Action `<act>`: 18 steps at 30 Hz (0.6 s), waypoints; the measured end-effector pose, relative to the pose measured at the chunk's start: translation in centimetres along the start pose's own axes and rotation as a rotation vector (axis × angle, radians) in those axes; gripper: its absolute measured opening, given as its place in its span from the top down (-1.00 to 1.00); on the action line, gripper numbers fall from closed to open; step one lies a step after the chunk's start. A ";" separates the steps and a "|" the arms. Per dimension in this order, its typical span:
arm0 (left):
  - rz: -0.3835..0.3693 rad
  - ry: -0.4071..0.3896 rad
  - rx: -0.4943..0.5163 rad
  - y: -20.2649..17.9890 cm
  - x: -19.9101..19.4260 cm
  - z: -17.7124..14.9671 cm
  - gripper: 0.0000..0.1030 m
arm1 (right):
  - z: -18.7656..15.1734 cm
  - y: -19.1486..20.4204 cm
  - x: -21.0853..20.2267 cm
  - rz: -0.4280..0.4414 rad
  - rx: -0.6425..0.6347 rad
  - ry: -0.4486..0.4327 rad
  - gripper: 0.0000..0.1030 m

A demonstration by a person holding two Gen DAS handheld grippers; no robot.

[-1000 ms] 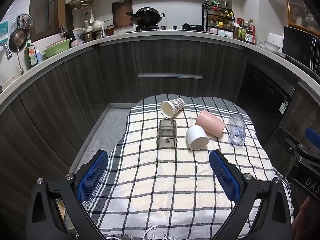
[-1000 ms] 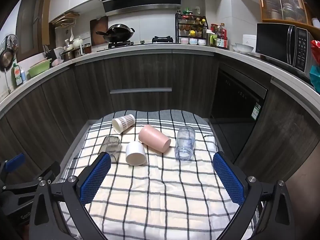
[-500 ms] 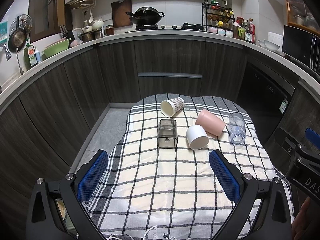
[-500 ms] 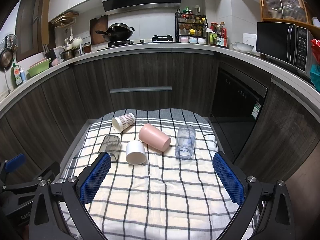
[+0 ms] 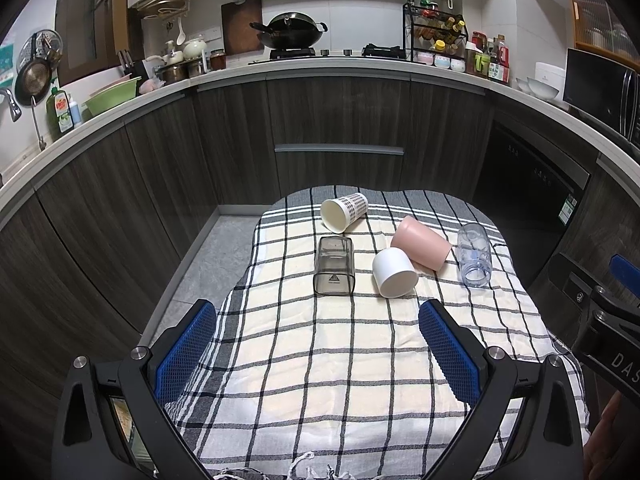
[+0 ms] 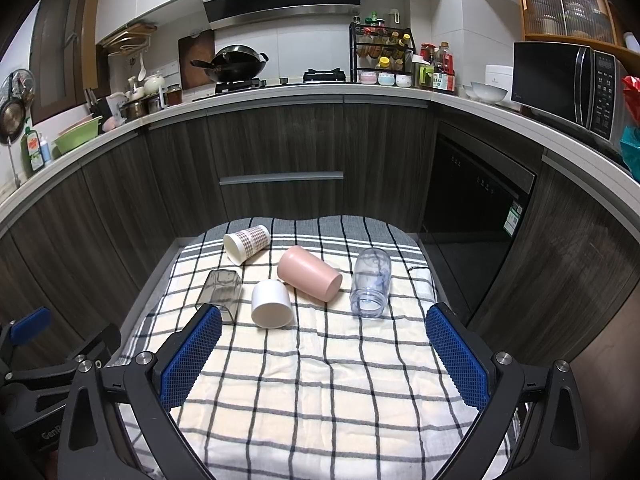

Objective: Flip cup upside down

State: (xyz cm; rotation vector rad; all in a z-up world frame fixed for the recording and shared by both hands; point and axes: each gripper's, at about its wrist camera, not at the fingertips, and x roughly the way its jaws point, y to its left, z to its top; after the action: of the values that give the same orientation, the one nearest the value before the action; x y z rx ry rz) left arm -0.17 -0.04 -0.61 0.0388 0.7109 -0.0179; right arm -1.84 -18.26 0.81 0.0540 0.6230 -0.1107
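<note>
Several cups lie on their sides on a checked cloth (image 5: 320, 360): a patterned paper cup (image 5: 344, 212) (image 6: 246, 242), a smoky square cup (image 5: 334, 266) (image 6: 221, 291), a white cup (image 5: 394, 272) (image 6: 272, 304), a pink cup (image 5: 420, 243) (image 6: 310, 273) and a clear glass (image 5: 474, 255) (image 6: 371, 282). My left gripper (image 5: 318, 344) is open and empty, well short of the cups. My right gripper (image 6: 324, 350) is open and empty, also short of them.
The cloth covers a small table (image 6: 424, 268) with floor (image 5: 212, 256) to the left. Dark kitchen cabinets (image 5: 340, 128) curve around behind. A dishwasher (image 6: 480, 200) stands at the right. The other gripper shows at each view's edge (image 5: 608, 320) (image 6: 44, 360).
</note>
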 end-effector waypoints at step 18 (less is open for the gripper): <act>0.002 0.001 0.005 -0.1 0.2 -0.2 -1.00 | 0.1 0.0 0.0 0.000 0.002 0.002 -0.98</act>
State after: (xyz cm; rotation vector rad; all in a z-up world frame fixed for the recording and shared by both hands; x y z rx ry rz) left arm -0.18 -0.12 -0.88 0.0439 0.7123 -0.0179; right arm -1.77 -18.27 0.87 0.0562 0.6250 -0.1112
